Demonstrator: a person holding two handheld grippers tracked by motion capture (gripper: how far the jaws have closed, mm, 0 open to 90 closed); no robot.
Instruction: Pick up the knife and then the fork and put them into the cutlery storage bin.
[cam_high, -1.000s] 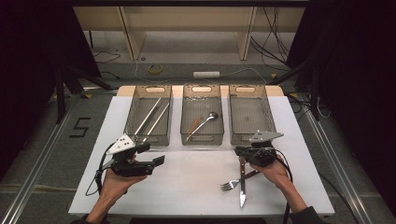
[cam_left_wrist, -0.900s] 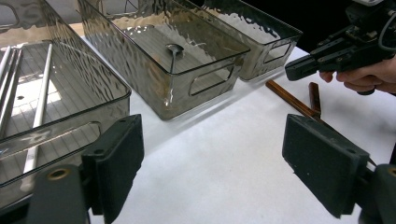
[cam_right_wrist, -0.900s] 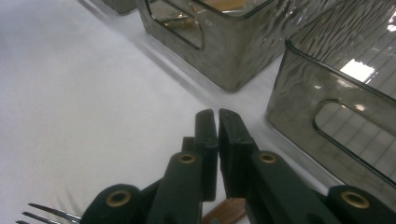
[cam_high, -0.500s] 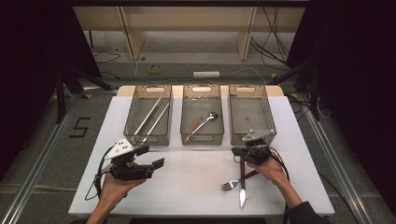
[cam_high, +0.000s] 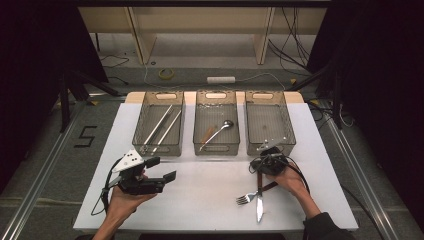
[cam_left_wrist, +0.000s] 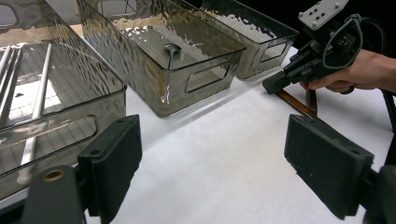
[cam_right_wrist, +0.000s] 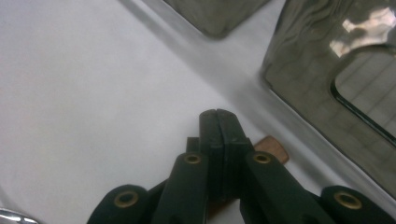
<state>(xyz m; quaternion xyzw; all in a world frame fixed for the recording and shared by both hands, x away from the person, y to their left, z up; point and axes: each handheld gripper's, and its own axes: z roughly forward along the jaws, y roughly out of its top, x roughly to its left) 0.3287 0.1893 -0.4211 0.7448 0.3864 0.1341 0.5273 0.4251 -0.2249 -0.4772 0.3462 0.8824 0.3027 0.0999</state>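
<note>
In the high view, the right tongs (cam_high: 261, 167) are being pressed down at the brown handle end of the knife (cam_high: 259, 200) lying beside the fork (cam_high: 244, 199) on the worktop (cam_high: 210, 190). In the left gripper view, the left tongs (cam_left_wrist: 229, 161) are being kept released above bare worktop. In the right gripper view, the right tongs are being shown clenched over the handle tip, nothing visibly gripped.

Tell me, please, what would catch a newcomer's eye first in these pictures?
Three clear bins stand in a row at the far side of the white table: the left one holds long metal sticks, the middle one a spoon. At the near right, the right gripper, jaws shut, points down at the brown handles of a fork and a knife. The left gripper is open at the near left.
</note>
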